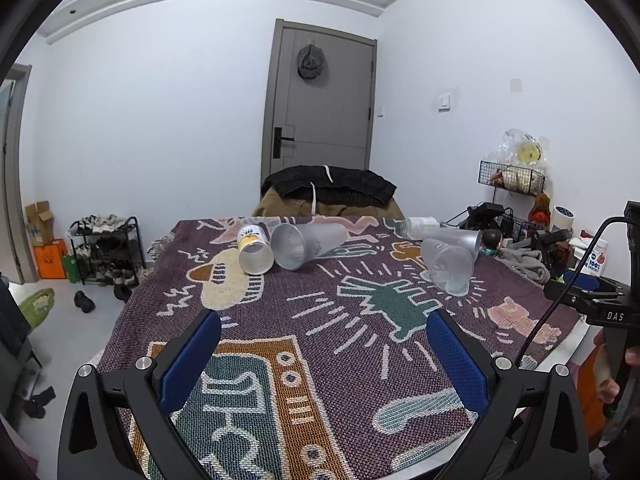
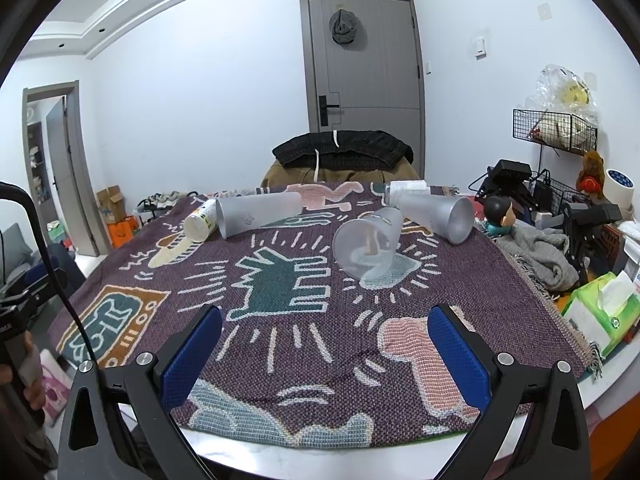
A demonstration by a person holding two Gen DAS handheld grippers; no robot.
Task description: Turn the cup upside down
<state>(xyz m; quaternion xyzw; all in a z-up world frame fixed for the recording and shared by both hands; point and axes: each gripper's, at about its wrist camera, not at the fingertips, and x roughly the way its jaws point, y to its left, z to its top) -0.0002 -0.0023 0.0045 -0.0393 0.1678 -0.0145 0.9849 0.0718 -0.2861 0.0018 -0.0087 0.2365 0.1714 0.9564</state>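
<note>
Several cups lie on their sides on a patterned cloth (image 1: pixel 320 320) (image 2: pixel 304 344). A clear cup (image 1: pixel 448 266) (image 2: pixel 368 246) lies nearest, its mouth facing me. A frosted cup (image 1: pixel 308 245) (image 2: pixel 258 212) lies to the left beside a white printed cup (image 1: pixel 254 250) (image 2: pixel 202 220). Another frosted cup (image 1: pixel 456 238) (image 2: pixel 438 214) lies to the right, with a small clear bottle (image 1: pixel 418 226) (image 2: pixel 406 190) behind it. My left gripper (image 1: pixel 324 328) and right gripper (image 2: pixel 324 324) are open and empty, over the near part of the cloth, well short of the cups.
A chair draped with dark clothes (image 1: pixel 328 192) (image 2: pixel 342 152) stands behind the table. Clutter sits at the right: a grey cloth (image 2: pixel 536 256), a tissue pack (image 2: pixel 604 312), a doll (image 2: pixel 498 216), wire baskets (image 2: pixel 554 128). A shoe rack (image 1: pixel 106 248) stands on the floor at the left.
</note>
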